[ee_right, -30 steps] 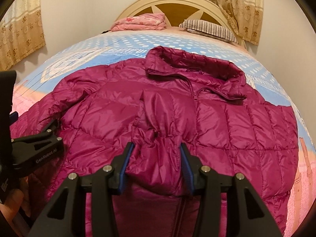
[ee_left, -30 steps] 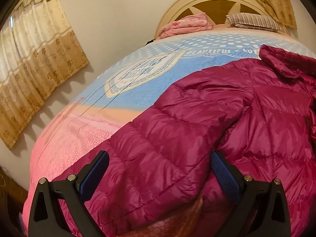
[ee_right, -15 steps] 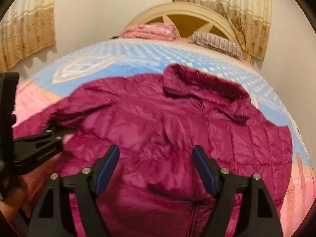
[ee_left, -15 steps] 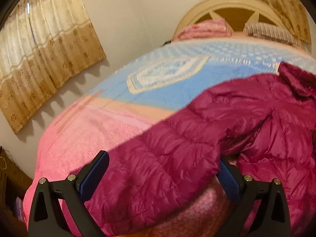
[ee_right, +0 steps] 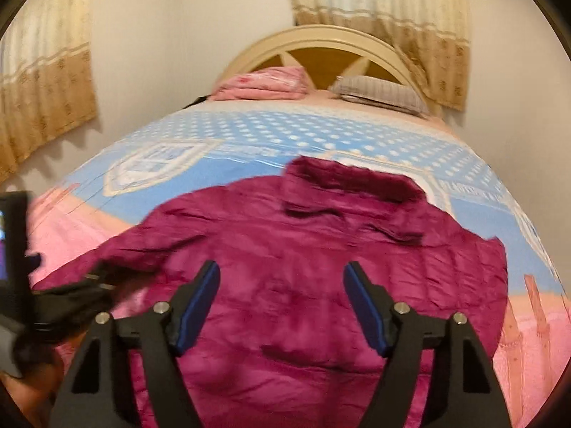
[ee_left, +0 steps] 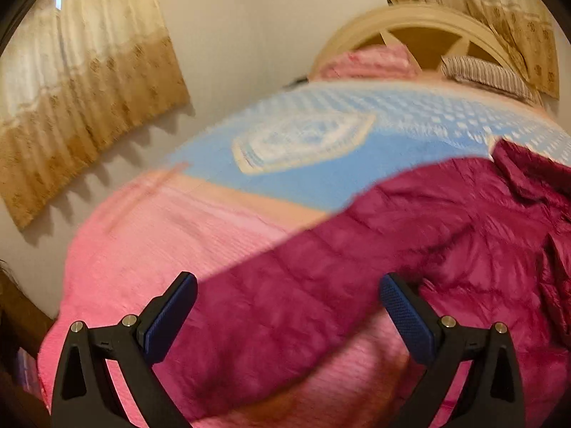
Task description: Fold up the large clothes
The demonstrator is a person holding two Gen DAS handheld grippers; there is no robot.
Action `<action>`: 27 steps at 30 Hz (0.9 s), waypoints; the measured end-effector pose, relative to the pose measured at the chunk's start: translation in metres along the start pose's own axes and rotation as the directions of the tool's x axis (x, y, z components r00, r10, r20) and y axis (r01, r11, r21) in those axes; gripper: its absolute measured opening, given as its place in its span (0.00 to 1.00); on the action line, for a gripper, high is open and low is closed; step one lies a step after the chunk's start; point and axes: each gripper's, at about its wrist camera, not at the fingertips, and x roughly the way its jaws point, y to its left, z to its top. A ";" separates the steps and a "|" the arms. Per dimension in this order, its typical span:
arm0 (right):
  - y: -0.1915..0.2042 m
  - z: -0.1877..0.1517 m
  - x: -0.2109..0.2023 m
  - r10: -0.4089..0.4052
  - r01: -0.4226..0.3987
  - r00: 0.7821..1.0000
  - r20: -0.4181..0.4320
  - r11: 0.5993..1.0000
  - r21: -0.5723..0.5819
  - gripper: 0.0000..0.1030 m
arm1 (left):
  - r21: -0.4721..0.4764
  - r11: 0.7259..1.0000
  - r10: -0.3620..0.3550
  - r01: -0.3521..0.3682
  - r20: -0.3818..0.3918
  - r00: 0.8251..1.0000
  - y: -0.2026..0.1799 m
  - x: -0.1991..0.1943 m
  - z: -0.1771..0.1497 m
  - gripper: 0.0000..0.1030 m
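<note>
jacket [ee_right: 321, 285]: magenta quilted puffer, lying on the bed, front up, collar [ee_right: 353, 185] toward the headboard. body spread over the pink/blue border of the cover.
sleeve [ee_left: 303, 303]: one sleeve stretched out diag. over the pink part of the cover, cuff end toward the near edge; blurred in left wrist view.
left claw [ee_left: 289, 317]: jaws wide, blue pads apart w/ the sleeve seen between them; pads not pressing on it, nothing gripped. also seen at left edge of right wrist view [ee_right: 67, 296], blurred, beside the sleeve end.
right claw [ee_right: 282, 306]: jaws wide after just opening, then easing in a touch; above the jacket's lower front, fabric seen between the pads but no pinch, nothing held.
bed [ee_right: 249, 135]: cover light blue w/ white dots and a pale emblem, pink toward the near end.
headboard [ee_right: 321, 42]: cream arch w/ wood panels, at far end.
pillows: pink folded one [ee_right: 264, 83] left, striped one [ee_right: 382, 92] right, both against headboard.
curtains [ee_left: 82, 82]: beige/tan, on wall left of the bed; a second set [ee_right: 385, 18] behind headboard.
focus: both views motion-blurred, fine detail of the zip can't be told.
</note>
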 end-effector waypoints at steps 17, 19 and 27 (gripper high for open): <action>-0.058 -0.042 0.086 -0.212 0.215 0.950 -0.230 0.977 -0.013 0.57 | 0.001 1.000 -0.004 0.004 -0.073 0.997 0.008 0.029 -0.006 0.99; -0.063 -0.037 0.078 -0.146 0.157 0.964 -0.224 0.987 0.034 0.55 | 0.015 0.999 -0.029 0.030 -0.065 0.997 -0.003 0.021 -0.001 0.99; -0.131 -0.018 0.026 -0.236 0.246 0.968 -0.090 0.959 0.137 0.55 | 0.118 0.981 -0.153 0.152 -0.007 0.988 -0.089 -0.034 0.033 0.99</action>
